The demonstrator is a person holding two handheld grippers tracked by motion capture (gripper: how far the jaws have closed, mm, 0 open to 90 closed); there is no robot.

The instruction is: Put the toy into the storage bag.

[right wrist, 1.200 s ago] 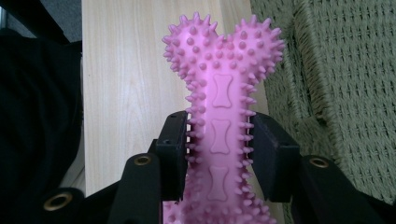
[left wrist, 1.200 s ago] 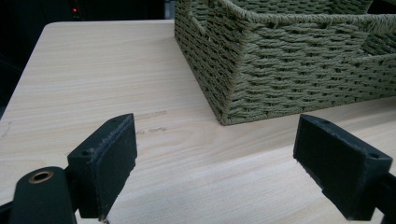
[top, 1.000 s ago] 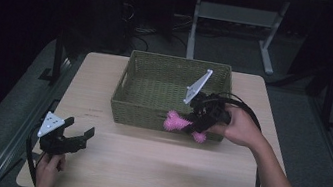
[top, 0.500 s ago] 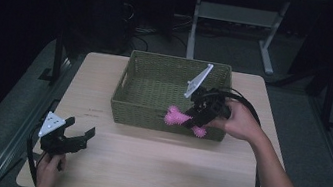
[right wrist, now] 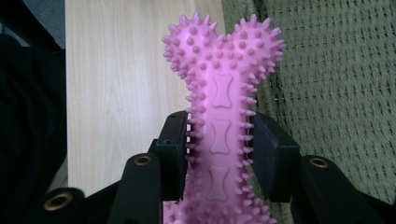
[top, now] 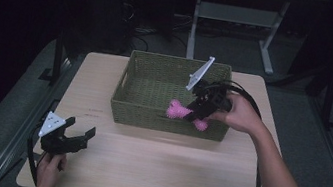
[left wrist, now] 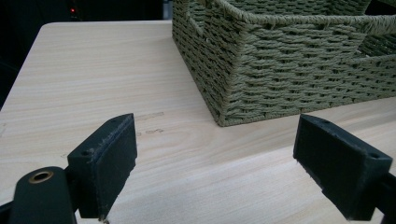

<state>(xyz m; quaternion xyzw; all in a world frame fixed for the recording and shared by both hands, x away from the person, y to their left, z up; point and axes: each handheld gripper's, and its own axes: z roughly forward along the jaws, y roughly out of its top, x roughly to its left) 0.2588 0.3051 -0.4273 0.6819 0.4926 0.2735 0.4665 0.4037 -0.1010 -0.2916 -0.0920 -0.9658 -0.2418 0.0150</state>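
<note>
Both pads of the right tool (right wrist: 219, 154) clamp the pink bone toy (right wrist: 223, 93).

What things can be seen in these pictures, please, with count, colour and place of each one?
spiky bone toy: 1, pink, clamped in the right gripper, at the basket's near wall
woven basket: 1, olive green, far middle of the table
table: 1, light wood, under everything
metal frame: 1, grey, on the floor behind the table
left gripper: 1, black, jaws apart, low over the table's near left corner
right gripper: 1, black, shut on the toy
</note>
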